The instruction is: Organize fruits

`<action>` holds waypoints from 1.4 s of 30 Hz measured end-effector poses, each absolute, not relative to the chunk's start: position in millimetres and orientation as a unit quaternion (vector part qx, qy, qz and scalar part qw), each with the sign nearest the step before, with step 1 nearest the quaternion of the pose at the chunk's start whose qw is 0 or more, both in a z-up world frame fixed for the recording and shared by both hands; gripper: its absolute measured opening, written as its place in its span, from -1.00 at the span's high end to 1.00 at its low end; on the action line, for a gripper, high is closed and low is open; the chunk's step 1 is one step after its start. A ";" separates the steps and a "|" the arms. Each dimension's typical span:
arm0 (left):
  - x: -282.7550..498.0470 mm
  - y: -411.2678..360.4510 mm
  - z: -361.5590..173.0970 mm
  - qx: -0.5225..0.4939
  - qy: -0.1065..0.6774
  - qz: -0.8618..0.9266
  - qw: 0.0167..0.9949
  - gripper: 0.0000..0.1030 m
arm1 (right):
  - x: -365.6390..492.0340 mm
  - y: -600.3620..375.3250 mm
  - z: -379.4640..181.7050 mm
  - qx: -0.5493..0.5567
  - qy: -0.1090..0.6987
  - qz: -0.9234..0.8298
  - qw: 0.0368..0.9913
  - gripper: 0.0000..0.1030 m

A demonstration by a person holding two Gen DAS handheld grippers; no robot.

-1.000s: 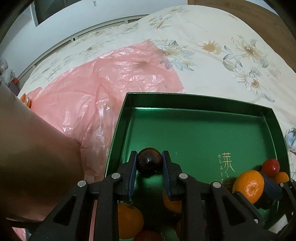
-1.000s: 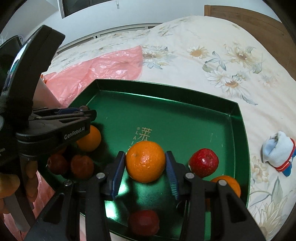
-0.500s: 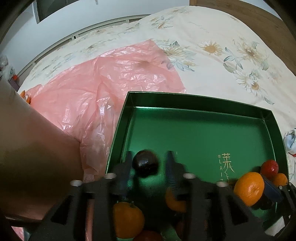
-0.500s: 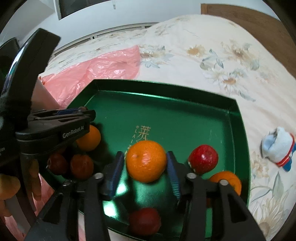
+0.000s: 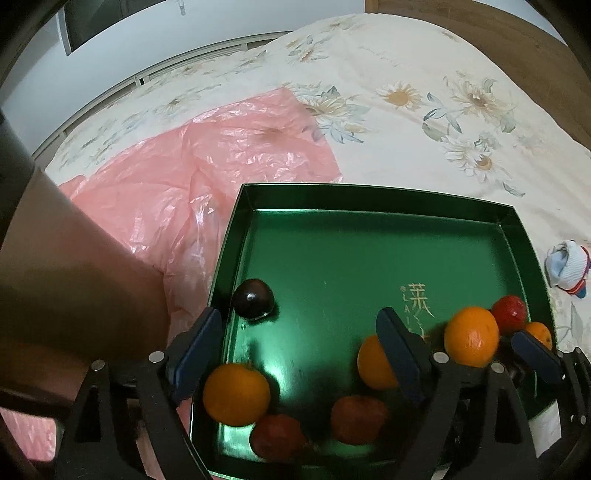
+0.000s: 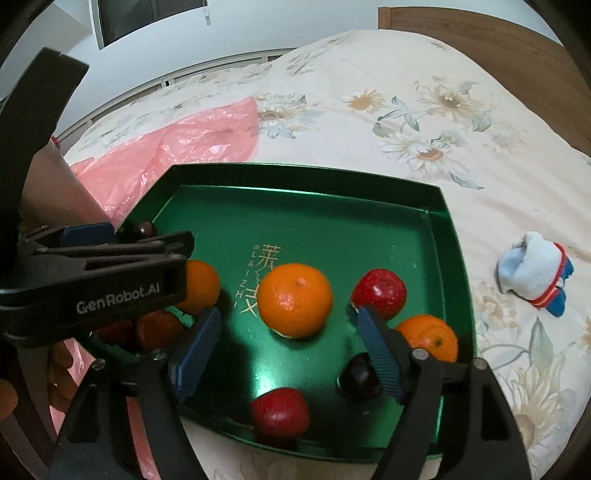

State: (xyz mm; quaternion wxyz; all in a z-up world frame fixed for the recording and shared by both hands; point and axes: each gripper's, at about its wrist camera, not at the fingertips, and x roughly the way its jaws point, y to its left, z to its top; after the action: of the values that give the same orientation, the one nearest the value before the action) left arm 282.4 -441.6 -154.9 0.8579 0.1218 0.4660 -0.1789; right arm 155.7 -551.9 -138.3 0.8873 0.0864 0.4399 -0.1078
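A green tray [image 5: 369,192] lies on the bed with several oranges and red fruits in it. A dark plum [image 5: 253,303] rests by the tray's left wall, just beyond my left gripper [image 5: 297,350]. Its jaws are opening, and nothing is between them. In the right wrist view, my right gripper [image 6: 288,354] stands open over the tray [image 6: 295,171]. A large orange [image 6: 295,300] sits at its fingertips, and the pads do not touch it. A red apple [image 6: 378,293], a smaller orange [image 6: 428,338], a second dark plum [image 6: 360,376] and another red apple [image 6: 280,411] lie around it.
A crumpled pink plastic bag [image 5: 207,177] spreads left of the tray on the floral bedsheet [image 5: 406,110]. A rolled sock [image 6: 532,273] lies to the tray's right. A tan-brown surface [image 5: 66,277] fills the left side. A wooden headboard [image 6: 480,33] runs along the far right.
My left gripper let go of the dark plum, spread its jaws and drew back; the plum now lies on the tray floor. My right gripper opened off the large orange, which stays put.
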 end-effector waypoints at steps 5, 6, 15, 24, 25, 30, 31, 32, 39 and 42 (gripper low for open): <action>270.3 -436.7 -145.0 0.120 0.465 -0.180 0.859 -0.59 | 147.2 -551.8 -130.6 0.088 0.432 -0.120 0.889 -1.00; 266.6 -435.4 -142.3 0.119 0.465 -0.180 0.859 -0.59 | 145.4 -551.8 -129.4 0.089 0.432 -0.123 0.889 -1.00; 217.6 -407.1 -99.2 0.093 0.460 -0.201 0.860 -0.59 | 120.0 -537.5 -110.8 0.103 0.425 -0.142 0.888 -1.00; 145.2 -345.7 -37.6 0.091 0.428 -0.214 0.873 -0.80 | 84.1 -501.1 -74.5 0.099 0.410 -0.139 0.896 -1.00; 136.6 -335.3 -30.3 0.089 0.422 -0.214 0.877 -0.83 | 79.4 -494.6 -69.6 0.098 0.409 -0.137 0.897 -1.00; 104.8 -283.8 -7.4 0.073 0.413 -0.204 0.884 -0.88 | 60.1 -461.3 -51.0 0.097 0.405 -0.124 0.901 -1.00; 99.5 -271.8 -4.2 0.070 0.414 -0.201 0.885 -0.89 | 56.5 -453.9 -47.7 0.097 0.404 -0.121 0.902 -1.00; 94.3 -259.7 -1.2 0.069 0.414 -0.197 0.886 -0.89 | 52.8 -445.6 -44.7 0.096 0.403 -0.117 0.903 -1.00; 60.0 -177.3 15.4 0.055 0.393 -0.155 0.905 -0.97 | 25.0 -377.4 -21.5 0.081 0.381 -0.083 0.917 -1.00; 48.4 -136.2 15.1 0.041 0.391 -0.128 0.911 -0.97 | 13.3 -349.5 -12.6 0.071 0.366 -0.068 0.925 -1.00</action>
State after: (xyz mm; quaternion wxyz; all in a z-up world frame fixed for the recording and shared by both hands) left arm 48.4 -136.2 15.1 0.9106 0.0408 0.3910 -0.1278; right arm 13.3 -349.5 -12.6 0.9252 0.0708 0.3665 -0.0682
